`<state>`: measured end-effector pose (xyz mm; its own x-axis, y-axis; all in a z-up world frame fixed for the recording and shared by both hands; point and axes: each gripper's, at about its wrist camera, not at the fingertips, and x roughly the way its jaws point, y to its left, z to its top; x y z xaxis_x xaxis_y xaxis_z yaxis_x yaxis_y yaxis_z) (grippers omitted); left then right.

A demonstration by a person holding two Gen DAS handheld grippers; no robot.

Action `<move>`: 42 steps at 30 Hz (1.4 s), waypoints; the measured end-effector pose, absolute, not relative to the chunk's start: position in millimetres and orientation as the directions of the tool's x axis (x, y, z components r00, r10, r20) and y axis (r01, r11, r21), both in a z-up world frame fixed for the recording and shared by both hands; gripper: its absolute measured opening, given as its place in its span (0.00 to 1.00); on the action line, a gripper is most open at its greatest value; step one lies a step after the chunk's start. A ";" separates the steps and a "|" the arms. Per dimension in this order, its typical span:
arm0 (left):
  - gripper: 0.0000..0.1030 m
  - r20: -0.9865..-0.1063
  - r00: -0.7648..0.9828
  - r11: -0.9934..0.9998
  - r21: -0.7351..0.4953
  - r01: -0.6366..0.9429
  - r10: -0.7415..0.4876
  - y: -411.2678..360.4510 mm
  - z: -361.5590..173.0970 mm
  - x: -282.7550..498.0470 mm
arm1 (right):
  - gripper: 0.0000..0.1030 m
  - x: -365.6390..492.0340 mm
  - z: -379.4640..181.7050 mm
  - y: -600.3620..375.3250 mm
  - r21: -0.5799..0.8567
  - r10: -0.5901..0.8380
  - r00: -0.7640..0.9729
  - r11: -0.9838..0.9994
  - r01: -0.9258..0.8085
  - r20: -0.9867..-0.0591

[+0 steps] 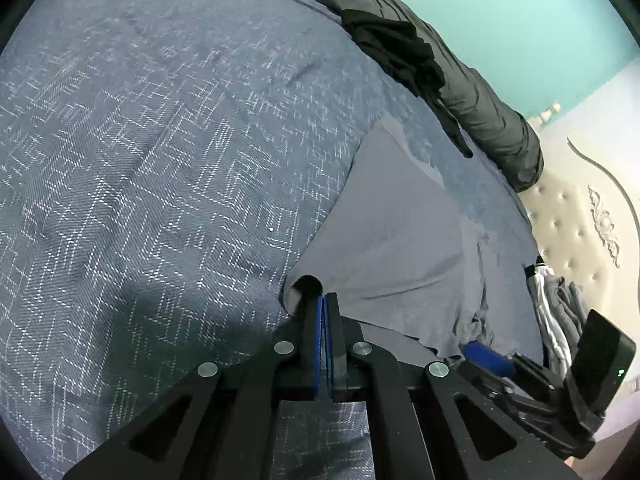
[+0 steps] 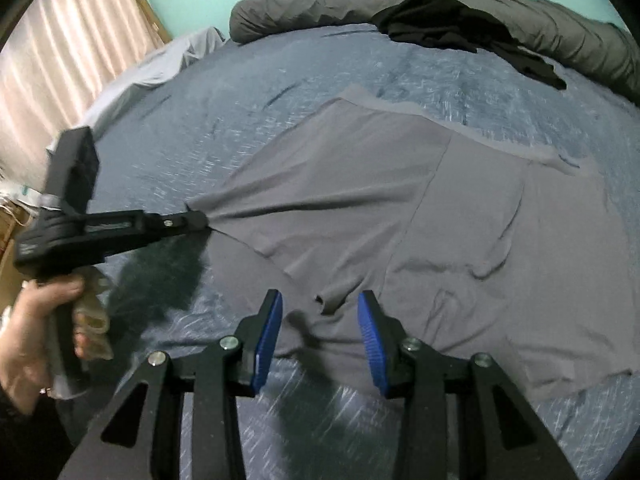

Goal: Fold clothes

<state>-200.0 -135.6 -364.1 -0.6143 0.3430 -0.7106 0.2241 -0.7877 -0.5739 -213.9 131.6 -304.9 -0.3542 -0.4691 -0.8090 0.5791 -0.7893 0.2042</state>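
Observation:
Grey boxer shorts (image 2: 420, 216) lie spread on the blue patterned bedspread (image 2: 280, 80). My left gripper (image 1: 323, 300) is shut on a corner of the grey shorts (image 1: 392, 232), pulling the cloth taut; the right wrist view shows that left gripper (image 2: 200, 218) at the garment's left corner, held by a person's hand (image 2: 48, 300). My right gripper (image 2: 320, 312) hangs open just above the near hem, its blue pads (image 2: 270, 336) on either side of a small raised fold. The left wrist view shows the right gripper (image 1: 486, 354) only partly, at the lower right.
A rolled dark grey duvet (image 2: 440, 4) lies along the far side of the bed with a black garment (image 2: 452, 24) on it. More clothes (image 1: 556, 312) lie by the tufted headboard (image 1: 576, 220). Pink curtains (image 2: 68, 52) hang at the left.

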 end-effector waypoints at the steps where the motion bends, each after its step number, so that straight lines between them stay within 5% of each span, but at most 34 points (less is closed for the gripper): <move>1: 0.01 -0.711 -0.614 -0.788 -0.574 0.223 0.344 -136.1 -364.4 -200.1 | 0.30 -215.5 -308.4 128.4 0.192 -0.458 -0.351 -0.790 0.583 -0.817; 5: 0.01 -0.712 -0.613 -0.790 -0.572 0.223 0.342 -137.5 -364.4 -199.4 | 0.03 -218.3 -317.1 123.0 0.151 -0.415 -0.352 -0.798 0.583 -0.839; 7: 0.01 -0.708 -0.617 -0.787 -0.575 0.223 0.343 -138.8 -363.3 -198.7 | 0.01 -216.0 -316.2 126.4 0.145 -0.414 -0.360 -0.800 0.582 -0.836; 30: 0.01 -0.734 -0.587 -0.772 -0.575 0.271 0.341 -137.4 -372.8 -197.1 | 0.01 -207.7 -319.1 140.2 0.205 -0.442 -0.279 -0.774 0.599 -0.853; 39: 0.30 -0.722 -0.621 -0.746 -0.587 0.314 0.306 -157.6 -368.1 -185.6 | 0.02 -213.8 -315.9 147.0 0.286 -0.490 -0.261 -0.781 0.555 -0.832; 42: 0.31 -0.704 -0.641 -0.726 -0.608 0.323 0.304 -164.8 -368.2 -184.8 | 0.13 -213.1 -308.4 154.5 0.319 -0.517 -0.267 -0.780 0.538 -0.814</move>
<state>-184.8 -164.8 -368.2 -0.6415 0.3042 -0.7043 0.3231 -0.7255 -0.6076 -213.1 154.5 -308.4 -0.2667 -0.5168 -0.8135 0.5381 -0.7801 0.3191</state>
